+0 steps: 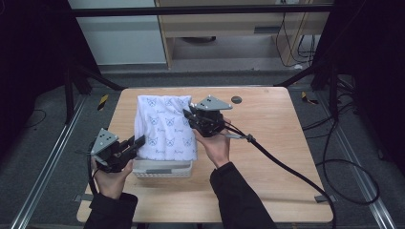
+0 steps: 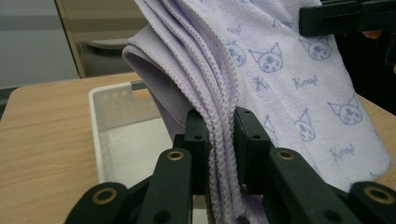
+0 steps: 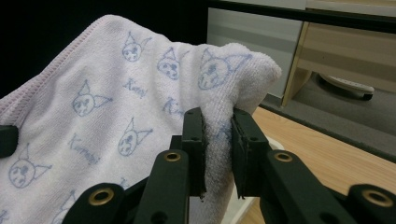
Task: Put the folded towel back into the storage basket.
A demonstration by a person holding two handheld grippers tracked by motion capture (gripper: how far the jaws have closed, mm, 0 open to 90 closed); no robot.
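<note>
Black jaws at the bottom of the left gripper view are clamped on the stacked, stitched edges of a towel, so the left gripper is closed on cloth. At the bottom of the right gripper view, the right gripper is likewise closed, pinching a plush corner of the same towel. The towel is pale lilac-white, printed with small blue cat faces and short script words, and is folded into several layers with a ribbed hem. In the high view it is seen at the centre of the frame, held stretched between the two grippers above a white basket, whose perforated wall shows at the lower edge of the cloth. The basket stands on a wooden table, toward its left half and near the front edge. Bare wood is left to the right of the basket and behind the towel, up to the far edge, where a small dark disc lies. A black cable is trailed from the right gripper across the right part of the tabletop and over its edge.
</note>
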